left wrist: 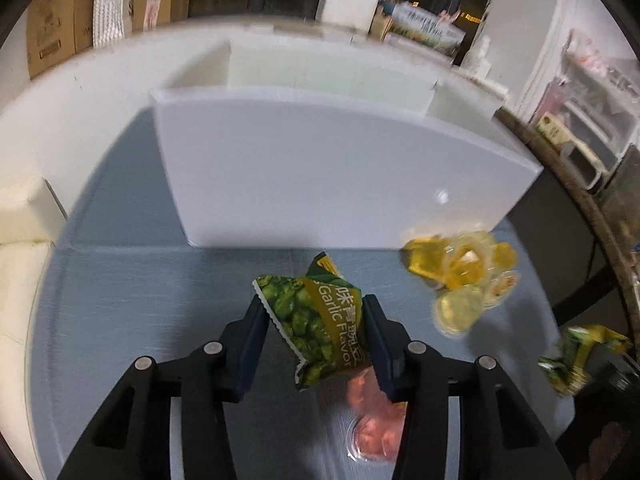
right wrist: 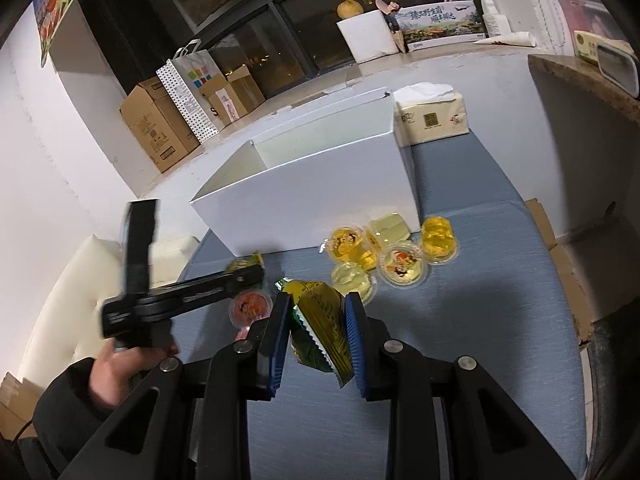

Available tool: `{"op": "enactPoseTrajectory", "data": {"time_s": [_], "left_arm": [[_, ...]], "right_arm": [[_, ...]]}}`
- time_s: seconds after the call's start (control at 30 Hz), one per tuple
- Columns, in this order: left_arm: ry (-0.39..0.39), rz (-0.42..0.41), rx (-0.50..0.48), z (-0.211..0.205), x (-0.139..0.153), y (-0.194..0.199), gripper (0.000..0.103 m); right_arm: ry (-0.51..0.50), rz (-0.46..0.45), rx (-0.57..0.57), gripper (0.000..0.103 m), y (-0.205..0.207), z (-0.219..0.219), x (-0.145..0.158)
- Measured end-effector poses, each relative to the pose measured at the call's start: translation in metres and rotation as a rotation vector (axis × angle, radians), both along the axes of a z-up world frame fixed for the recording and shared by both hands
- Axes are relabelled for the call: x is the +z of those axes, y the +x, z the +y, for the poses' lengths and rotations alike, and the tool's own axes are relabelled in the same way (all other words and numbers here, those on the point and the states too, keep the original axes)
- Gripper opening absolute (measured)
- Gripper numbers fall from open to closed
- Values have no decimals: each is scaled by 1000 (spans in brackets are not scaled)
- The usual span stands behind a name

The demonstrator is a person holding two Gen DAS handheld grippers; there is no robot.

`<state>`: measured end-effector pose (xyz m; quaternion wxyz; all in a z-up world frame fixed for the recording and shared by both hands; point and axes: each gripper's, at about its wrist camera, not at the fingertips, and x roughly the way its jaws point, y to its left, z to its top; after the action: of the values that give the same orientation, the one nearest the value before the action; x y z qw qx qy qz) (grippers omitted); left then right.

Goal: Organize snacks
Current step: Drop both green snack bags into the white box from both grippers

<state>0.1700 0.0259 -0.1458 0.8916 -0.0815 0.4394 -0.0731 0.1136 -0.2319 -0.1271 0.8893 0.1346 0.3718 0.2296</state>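
Behind snacks, white box [right wrist: 320, 184] open-topped.

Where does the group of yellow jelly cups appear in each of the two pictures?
Left wrist view: yellow jelly cups at right of centre, blurred, below the white box's right corner.
Right wrist view: yellow jelly cups at centre, just in front of the box.
Shared landmark: white box on the blue surface.

My glossy foil snack packet [left wrist: 316, 324] crinkles; the surface [right wrist: 500, 280] wears matt blue woven cloth; the box [left wrist: 320, 176] looks matt white.
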Motion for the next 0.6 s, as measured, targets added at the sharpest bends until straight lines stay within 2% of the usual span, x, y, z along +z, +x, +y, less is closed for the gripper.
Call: {"op": "enactPoseTrajectory", "data": {"time_s": [0.13, 0.27, 0.33, 0.43, 0.6], "left_arm": [[-16, -94, -18, 9, 41, -19, 52], [-25, -171, -34, 13, 81, -14, 52], [-25, -201, -40, 10, 98, 0, 52], [-22, -230, -57, 3, 117, 29, 52], [44, -235, -86, -10, 120, 79, 52]], "right_arm": [[-1, -40, 9, 30, 8, 10, 14], [-16, -109, 13, 30, 28, 19, 42], [-30, -154, 2, 30, 43, 23, 59], [-20, -164, -13, 30, 84, 29, 79], [-36, -123, -29, 30, 146, 39, 86]]}}
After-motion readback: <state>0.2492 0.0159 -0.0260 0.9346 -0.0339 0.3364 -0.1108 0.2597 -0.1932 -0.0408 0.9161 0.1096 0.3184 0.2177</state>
